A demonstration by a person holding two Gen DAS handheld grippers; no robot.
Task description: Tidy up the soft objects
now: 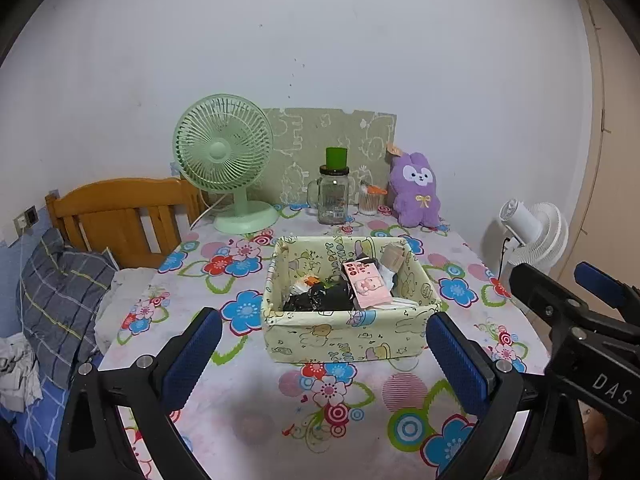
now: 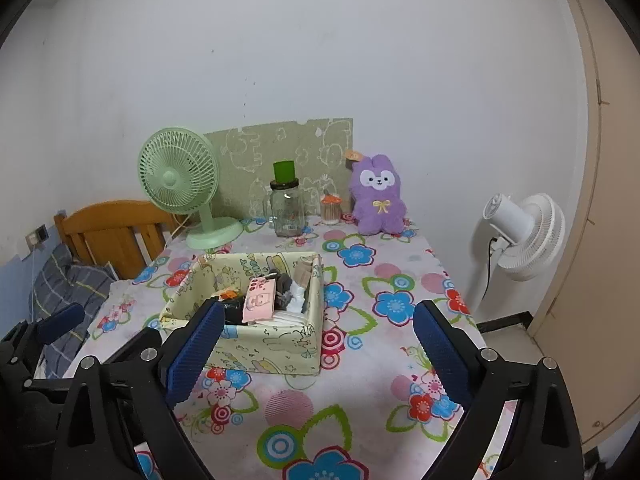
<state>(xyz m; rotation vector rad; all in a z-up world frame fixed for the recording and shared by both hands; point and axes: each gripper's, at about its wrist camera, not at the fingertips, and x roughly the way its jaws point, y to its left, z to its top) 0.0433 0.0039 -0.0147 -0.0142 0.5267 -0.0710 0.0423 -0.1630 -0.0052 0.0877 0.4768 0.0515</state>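
Both wrist cameras side by side, angled down, near, sharing the fabric bin (image 1: 344, 332) mid-table

Home bedroom: bed headboard (image 1: 120, 216), pillow (image 1: 60, 296)

A matt cloth (image 1: 240, 408) printed with flowers covers the table. At its middle sits a soft fabric bin (image 1: 344, 336), pale yellow with a dull cartoon print, holding a glossy pink packet (image 1: 366, 286) and shiny black wrapping (image 1: 316, 300). Behind the bin stand a smooth green plastic fan (image 1: 224, 160), a clear glass jar (image 1: 333, 200) with a green plastic lid, and a fuzzy purple plush (image 1: 416, 192). Left of the bin is a varnished wooden headboard (image 1: 120, 212). The gripper pads (image 1: 192, 360) are blue, finely ribbed rubber on matt black plastic.
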